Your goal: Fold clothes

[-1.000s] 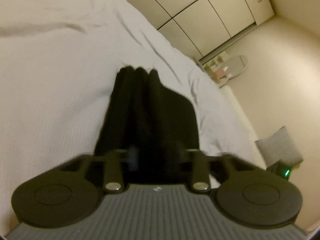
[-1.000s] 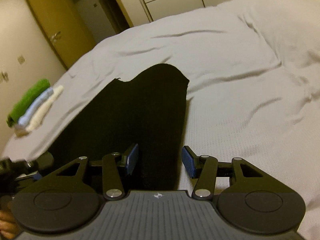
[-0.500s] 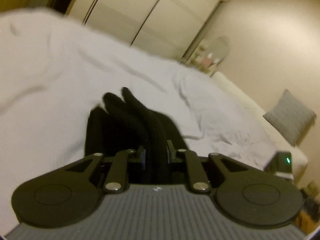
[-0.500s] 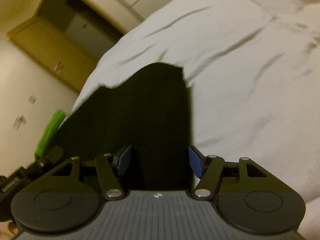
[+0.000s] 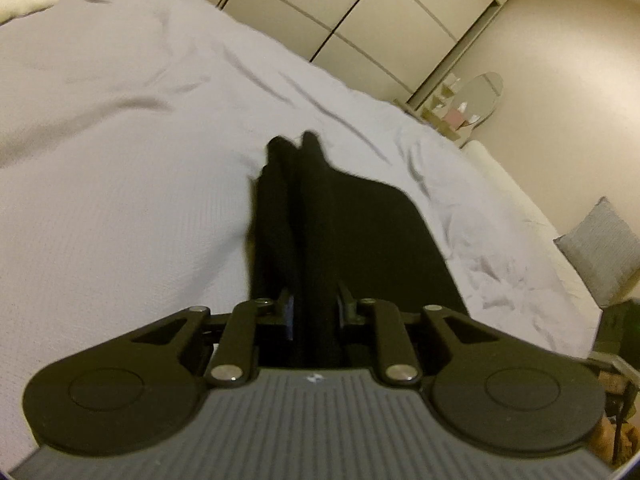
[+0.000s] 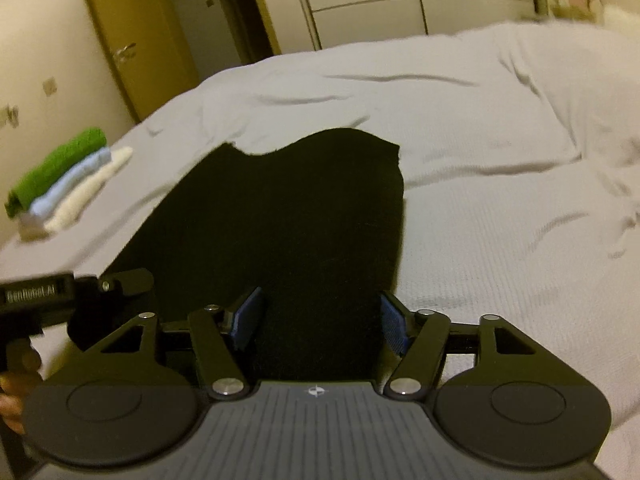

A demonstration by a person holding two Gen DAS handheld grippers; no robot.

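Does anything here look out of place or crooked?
Nothing spilled or damaged. The black garment is uneven: its far edge is wavy, and it is bunched into ridges in the left gripper. The right gripper is open around it.

black garment (image 6: 304, 224) lies draped on the pale bed, one edge bunched into narrow ridges (image 5: 294, 184).

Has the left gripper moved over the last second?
Yes. The left gripper, shut on the black garment, tilted up, then back down: the oval mirror sits again at upper right in its view.
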